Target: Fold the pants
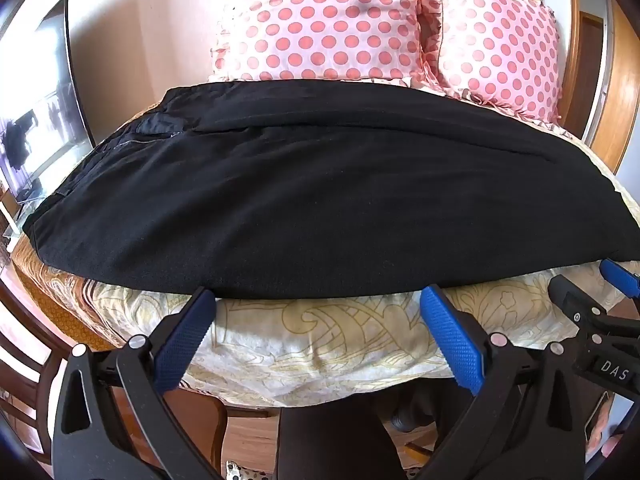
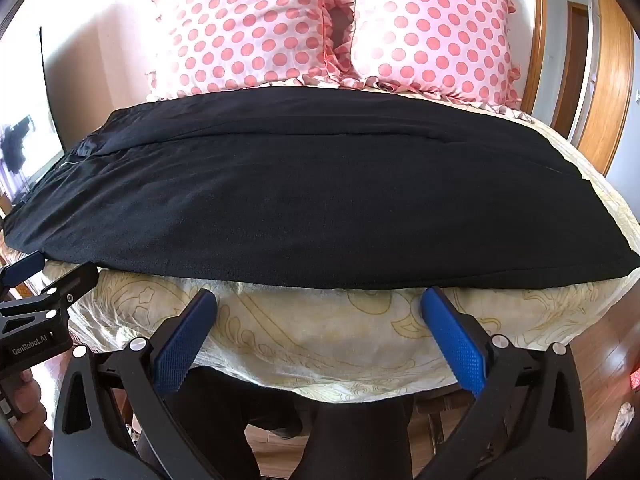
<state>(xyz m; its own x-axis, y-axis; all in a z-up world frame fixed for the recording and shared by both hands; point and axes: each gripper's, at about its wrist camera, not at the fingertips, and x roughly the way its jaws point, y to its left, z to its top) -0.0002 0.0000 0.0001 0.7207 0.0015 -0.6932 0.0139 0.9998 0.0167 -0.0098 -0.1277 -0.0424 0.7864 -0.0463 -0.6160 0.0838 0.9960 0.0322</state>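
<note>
Right now your left gripper (image 1: 318,302) stands spread as wide as it goes, with nothing between its blue pads (image 1: 186,334). Just ahead of its fingertips lies the near edge of the black pants (image 1: 304,200), spread flat across the bed and stretching well off to both sides of you. The tip of the left-hand pad sits right at that edge; whether it touches the cloth cannot be told. Off to the right of this gripper you can see your right gripper (image 1: 600,308) coming in, also just short of the pants' edge.

Your right gripper (image 2: 318,304) is equally wide, and its pads (image 2: 452,340) hold nothing. The pants (image 2: 320,200) lie directly ahead of it, their near hem just beyond the fingertips. To its left your left gripper (image 2: 36,280) shows at the frame's edge, with a hand (image 2: 28,412) gripping its handle lower down.

Under both grippers is the cream patterned bedspread (image 1: 320,344), bare between the fingertips and the front edge of the bed. Beyond the far side of the pants, two pink polka-dot pillows (image 2: 248,28) stand side by side against the wall. Far to the left of the left gripper a dark screen (image 1: 44,92) stands.
</note>
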